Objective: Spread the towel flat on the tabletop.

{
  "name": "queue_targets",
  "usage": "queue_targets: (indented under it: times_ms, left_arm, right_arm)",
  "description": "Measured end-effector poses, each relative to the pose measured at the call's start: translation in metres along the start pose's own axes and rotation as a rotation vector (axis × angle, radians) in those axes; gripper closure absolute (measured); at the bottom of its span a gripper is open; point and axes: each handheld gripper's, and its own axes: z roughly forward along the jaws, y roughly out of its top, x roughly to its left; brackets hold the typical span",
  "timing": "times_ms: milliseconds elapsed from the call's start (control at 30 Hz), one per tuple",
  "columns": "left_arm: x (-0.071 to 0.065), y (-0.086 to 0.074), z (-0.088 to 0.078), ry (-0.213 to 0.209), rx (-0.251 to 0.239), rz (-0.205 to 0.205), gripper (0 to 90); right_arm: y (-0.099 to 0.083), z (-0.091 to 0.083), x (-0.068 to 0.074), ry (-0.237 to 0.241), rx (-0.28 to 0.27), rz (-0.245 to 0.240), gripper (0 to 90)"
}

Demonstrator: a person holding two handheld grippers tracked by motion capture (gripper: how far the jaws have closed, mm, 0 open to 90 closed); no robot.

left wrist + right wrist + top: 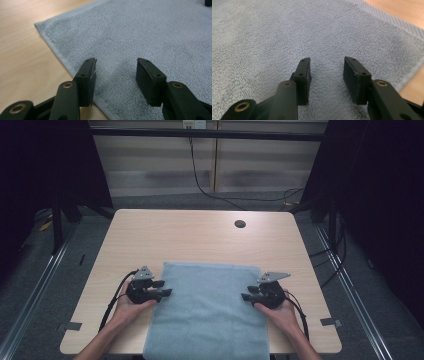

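A light blue towel [207, 307] lies flat on the wooden table [200, 235], reaching its front edge. My left gripper [164, 289] is at the towel's left edge, open, jaws pointing right over the cloth. In the left gripper view the left gripper [117, 65] hovers just above the towel [140, 32] near its hemmed edge, nothing between the jaws. My right gripper [248, 293] is at the towel's right edge, open, jaws pointing left. In the right gripper view the right gripper [327, 63] sits over the towel [274, 37], holding nothing.
A round cable hole [240, 224] is in the table's far right part. Bare wood lies beyond the towel and at both sides. Black cables trail from each gripper toward the front edge. Metal rails run along the floor on either side.
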Motion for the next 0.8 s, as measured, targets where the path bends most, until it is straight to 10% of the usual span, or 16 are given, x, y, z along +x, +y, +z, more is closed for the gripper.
queue_targets:
  times_ms: [467,633,800]
  left_arm:
    - [-0.04,-0.032,-0.033,-0.055,0.023,0.032,51.6]
    - [-0.039,-0.037,-0.042,-0.099,0.034,0.0,52.4]
    - [-0.03,-0.027,-0.038,-0.067,-0.002,-0.008,50.2]
  right_arm:
    - [-0.022,-0.021,0.024,0.068,0.008,0.014,57.9]
    - [-0.028,-0.029,0.037,0.1,0.032,0.006,56.0]
    - [-0.015,-0.035,0.027,0.066,-0.06,0.031,51.3]
